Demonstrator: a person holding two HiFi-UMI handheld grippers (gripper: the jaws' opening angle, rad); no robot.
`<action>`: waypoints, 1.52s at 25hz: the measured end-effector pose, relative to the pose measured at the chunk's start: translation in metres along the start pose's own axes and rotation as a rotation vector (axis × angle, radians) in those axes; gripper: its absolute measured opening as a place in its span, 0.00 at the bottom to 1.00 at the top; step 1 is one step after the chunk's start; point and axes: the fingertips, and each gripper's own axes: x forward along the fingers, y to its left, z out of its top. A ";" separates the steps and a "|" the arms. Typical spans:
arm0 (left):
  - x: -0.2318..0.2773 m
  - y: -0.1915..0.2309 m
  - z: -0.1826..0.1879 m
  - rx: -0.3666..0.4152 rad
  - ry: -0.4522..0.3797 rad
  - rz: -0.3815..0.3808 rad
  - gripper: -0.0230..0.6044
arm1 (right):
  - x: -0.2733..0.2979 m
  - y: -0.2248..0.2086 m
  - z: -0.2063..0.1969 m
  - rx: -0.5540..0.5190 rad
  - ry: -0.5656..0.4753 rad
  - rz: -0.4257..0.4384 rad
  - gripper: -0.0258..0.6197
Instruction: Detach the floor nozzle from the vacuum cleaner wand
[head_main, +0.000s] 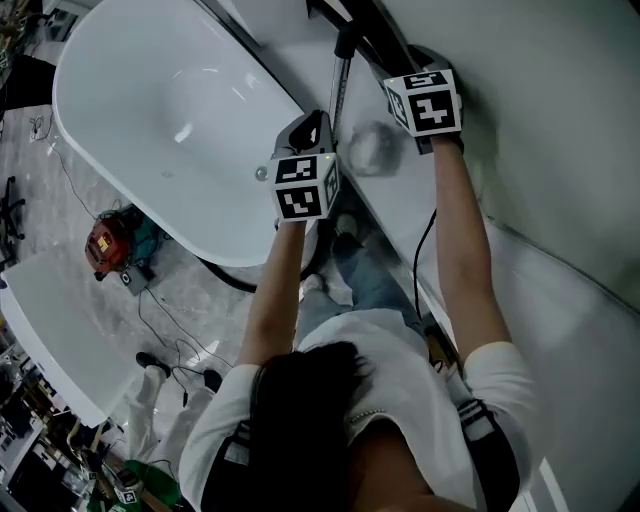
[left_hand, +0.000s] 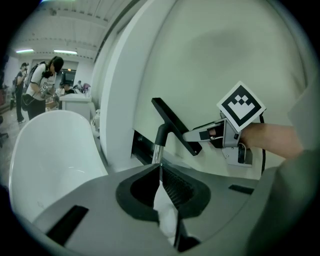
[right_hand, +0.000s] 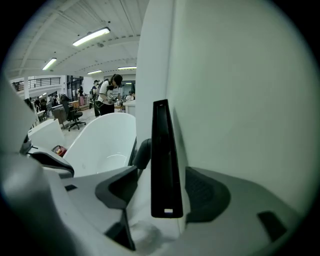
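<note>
Left claw (left_hand: 159, 166) first, right under our nose: it's squeezed fully closed, and the wand's (left_hand: 156, 151) metal tube runs straight into its tips, so we read that as a pinch on the wand. Over on the other side, the right claw (right_hand: 161, 172) is spread wide, with the black floor nozzle (right_hand: 162, 150) standing edge-on between the pads and neither pad pressing on it. The nozzle is not yet off; it sits on its dark elbow (right_hand: 142, 152) at the wand's far end, up against the pale wall panel (right_hand: 240, 100).

Now the worries. That nozzle presents a thin edge, so a skewed close could let it twist or squirt out. We're also holding the tube only at the tips, and a hard pull could drag it through the left claw instead of parting the joint. We can't see any release catch from here. And a freed nozzle could drop.

The wall sits tight behind the nozzle, leaving little room to swing it. Beyond it is the white bathtub (head_main: 130, 90), with a red machine (head_main: 108, 245) and loose cables (head_main: 165, 320) on the floor. Furthest off, people (right_hand: 107, 97) are standing about.
</note>
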 end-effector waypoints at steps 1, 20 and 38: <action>0.002 0.000 -0.001 -0.001 0.002 -0.001 0.04 | 0.004 -0.001 -0.002 -0.008 0.010 0.006 0.49; 0.021 0.001 -0.022 -0.015 0.030 -0.004 0.04 | 0.049 -0.002 -0.020 -0.133 0.107 0.060 0.50; 0.037 0.003 -0.025 -0.035 0.061 -0.027 0.07 | 0.063 -0.006 -0.016 -0.127 0.116 0.047 0.39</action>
